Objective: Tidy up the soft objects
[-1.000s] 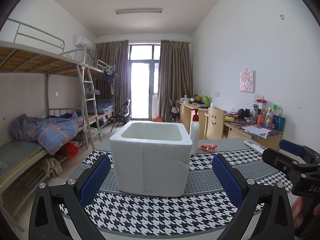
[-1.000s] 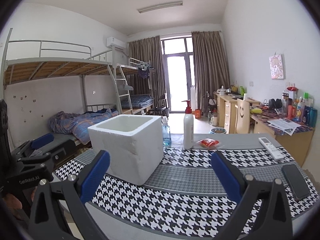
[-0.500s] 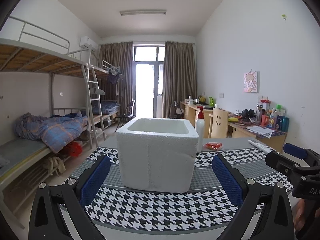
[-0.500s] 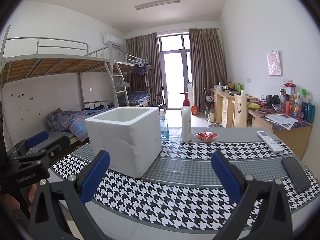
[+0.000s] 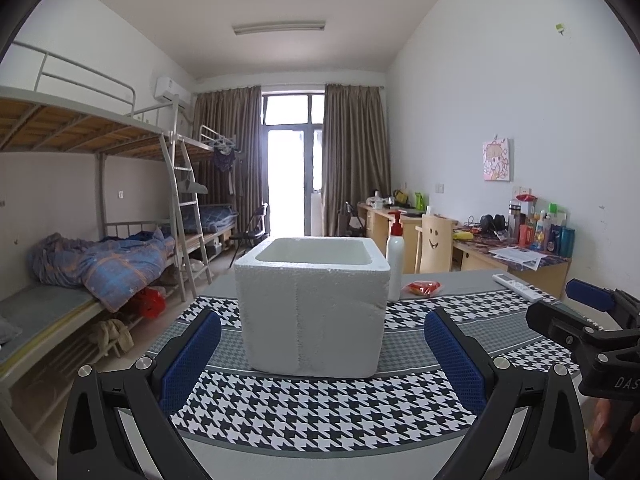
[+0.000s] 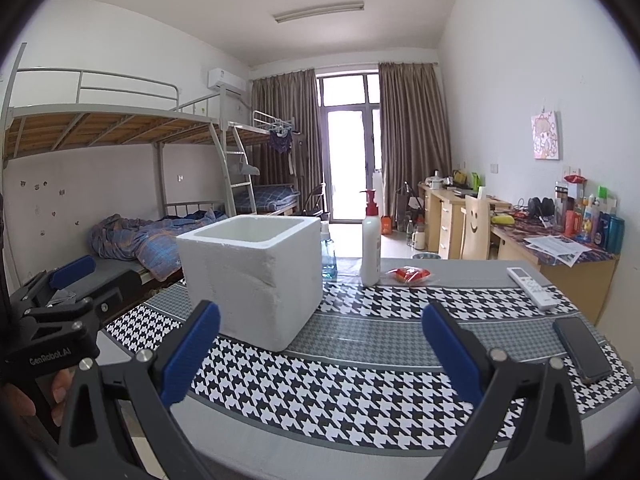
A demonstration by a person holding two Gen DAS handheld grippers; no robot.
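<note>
A white foam box (image 5: pixel 312 308) stands open-topped on the houndstooth-cloth table (image 5: pixel 320 412), straight ahead of my left gripper (image 5: pixel 322 320), which is open and holds nothing. My right gripper (image 6: pixel 320 312) is open too and empty, with the foam box (image 6: pixel 252 280) ahead to its left. A red soft packet (image 6: pixel 409 273) lies behind the box near a white pump bottle (image 6: pixel 371 248). The same packet (image 5: pixel 423 288) shows in the left wrist view. Each gripper appears at the edge of the other's view.
A small blue bottle (image 6: pixel 328 258) stands behind the box. A white remote (image 6: pixel 532 288) and a dark phone (image 6: pixel 582 348) lie on the table's right side. Bunk beds (image 5: pixel 80 264) line the left wall, desks (image 5: pixel 512 260) the right. A hand (image 6: pixel 24 400) holds the left gripper.
Both views have shifted a little, so the foam box sits slightly further right in each. Both grippers stay open and empty.
</note>
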